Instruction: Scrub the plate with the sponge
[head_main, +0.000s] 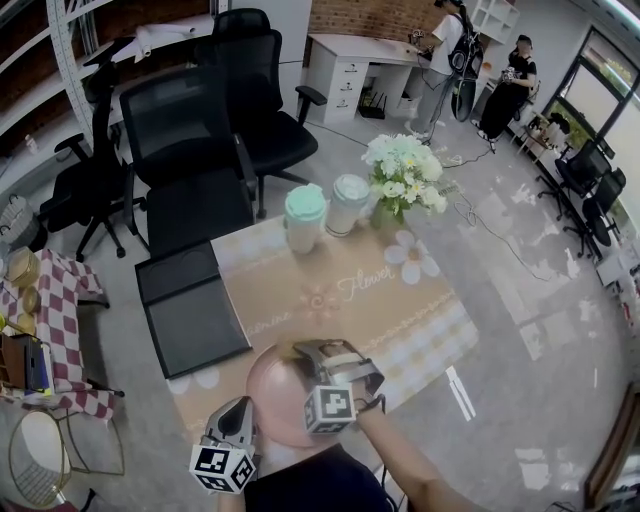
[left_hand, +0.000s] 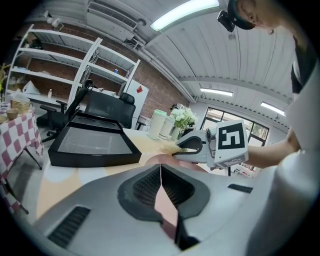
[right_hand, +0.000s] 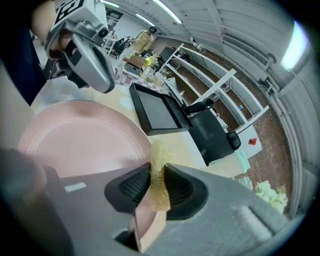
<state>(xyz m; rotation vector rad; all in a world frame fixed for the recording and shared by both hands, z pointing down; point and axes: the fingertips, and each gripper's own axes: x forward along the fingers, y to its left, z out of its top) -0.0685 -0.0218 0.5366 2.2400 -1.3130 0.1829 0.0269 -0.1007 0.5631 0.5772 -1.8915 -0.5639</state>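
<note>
A pink plate (head_main: 275, 392) lies at the near edge of the table. My left gripper (head_main: 240, 418) is shut on its near left rim, and in the left gripper view the pink rim (left_hand: 168, 209) shows pinched between the jaws of the left gripper (left_hand: 161, 172). My right gripper (head_main: 318, 352) hovers over the plate's far right part, shut on a yellow sponge (right_hand: 160, 156). In the right gripper view the sponge sticks out of the right gripper (right_hand: 157, 176) against the plate (right_hand: 75, 140). The sponge (left_hand: 167, 148) also shows in the left gripper view.
A black tray (head_main: 190, 305) lies left of the plate on the flowered tablecloth (head_main: 400, 310). Two lidded cups (head_main: 305, 215) and a vase of flowers (head_main: 405, 175) stand at the far edge. Black office chairs (head_main: 190, 150) stand behind the table, and a checkered side table (head_main: 50, 300) stands at the left.
</note>
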